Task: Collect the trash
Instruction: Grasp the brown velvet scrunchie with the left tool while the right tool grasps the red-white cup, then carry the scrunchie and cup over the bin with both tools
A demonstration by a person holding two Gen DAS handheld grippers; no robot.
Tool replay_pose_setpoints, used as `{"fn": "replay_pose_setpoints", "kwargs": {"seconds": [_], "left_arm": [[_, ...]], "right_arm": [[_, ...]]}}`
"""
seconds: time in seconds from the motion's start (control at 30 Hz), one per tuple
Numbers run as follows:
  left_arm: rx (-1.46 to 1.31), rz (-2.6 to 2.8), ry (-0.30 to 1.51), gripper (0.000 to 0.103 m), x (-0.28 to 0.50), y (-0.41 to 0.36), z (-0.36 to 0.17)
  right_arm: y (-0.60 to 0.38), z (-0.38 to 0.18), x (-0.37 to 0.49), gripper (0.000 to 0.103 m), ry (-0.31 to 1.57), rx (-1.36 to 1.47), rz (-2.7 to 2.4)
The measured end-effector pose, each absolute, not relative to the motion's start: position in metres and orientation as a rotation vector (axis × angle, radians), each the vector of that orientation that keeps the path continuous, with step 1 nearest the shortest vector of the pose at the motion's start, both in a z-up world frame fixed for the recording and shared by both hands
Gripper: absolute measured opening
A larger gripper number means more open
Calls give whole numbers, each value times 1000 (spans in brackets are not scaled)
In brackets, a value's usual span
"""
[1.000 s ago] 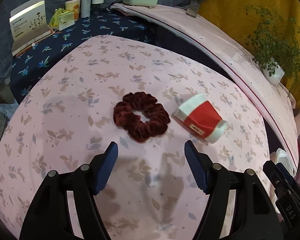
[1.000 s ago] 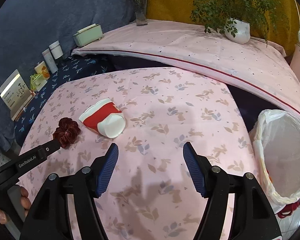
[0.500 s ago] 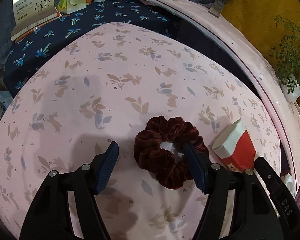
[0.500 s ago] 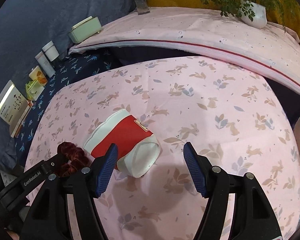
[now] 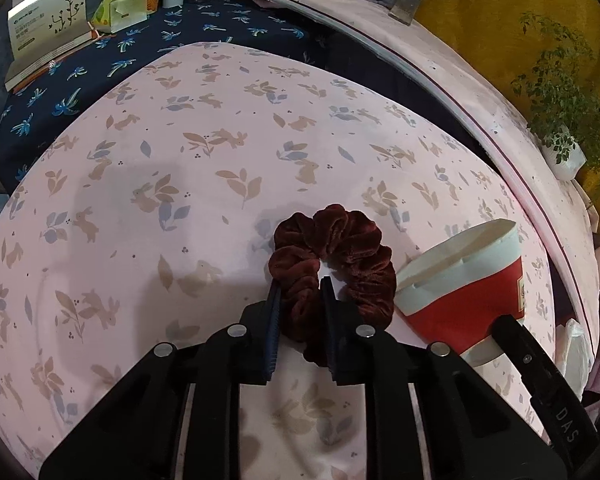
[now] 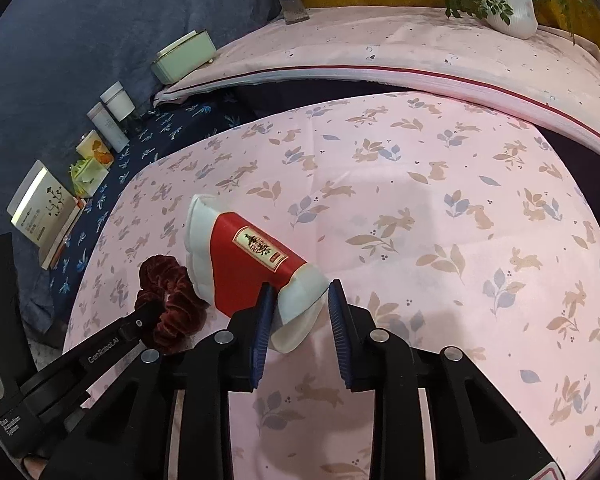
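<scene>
A dark red velvet scrunchie lies on the pink floral cloth. My left gripper is shut on the scrunchie's near side. The scrunchie also shows in the right wrist view. A crushed red and white paper cup lies on its side beside the scrunchie, touching it. My right gripper is shut on the cup's white end. The cup also shows in the left wrist view.
A book, a green packet, jars and tubes and a mint box stand on the dark blue cloth at the back. A potted plant sits on the raised pink surface behind.
Both grippers have moved in and closed: the left onto the scrunchie, the right onto the cup's white end. Both were open half a second ago.
</scene>
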State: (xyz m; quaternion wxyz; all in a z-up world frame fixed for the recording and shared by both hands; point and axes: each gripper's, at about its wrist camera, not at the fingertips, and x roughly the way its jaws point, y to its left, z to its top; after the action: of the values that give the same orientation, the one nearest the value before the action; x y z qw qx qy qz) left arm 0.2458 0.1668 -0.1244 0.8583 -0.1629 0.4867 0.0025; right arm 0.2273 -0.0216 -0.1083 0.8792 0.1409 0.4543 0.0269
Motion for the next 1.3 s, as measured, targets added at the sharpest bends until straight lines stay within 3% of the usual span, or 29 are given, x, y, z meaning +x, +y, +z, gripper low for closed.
{"fn": "replay_pose_setpoints", "kwargs": {"seconds": [0.13, 0.87, 1.3], "left_arm": [[-340, -25, 1006, 17, 229, 153, -110], [-180, -282, 930, 17, 136, -4, -44], [-90, -394, 913, 17, 107, -78, -35]], "right_arm": [[-32, -96, 210, 17, 924, 307, 49], [-171, -37, 86, 17, 760, 366, -133], [-245, -31, 41, 17, 711, 409, -227]]}}
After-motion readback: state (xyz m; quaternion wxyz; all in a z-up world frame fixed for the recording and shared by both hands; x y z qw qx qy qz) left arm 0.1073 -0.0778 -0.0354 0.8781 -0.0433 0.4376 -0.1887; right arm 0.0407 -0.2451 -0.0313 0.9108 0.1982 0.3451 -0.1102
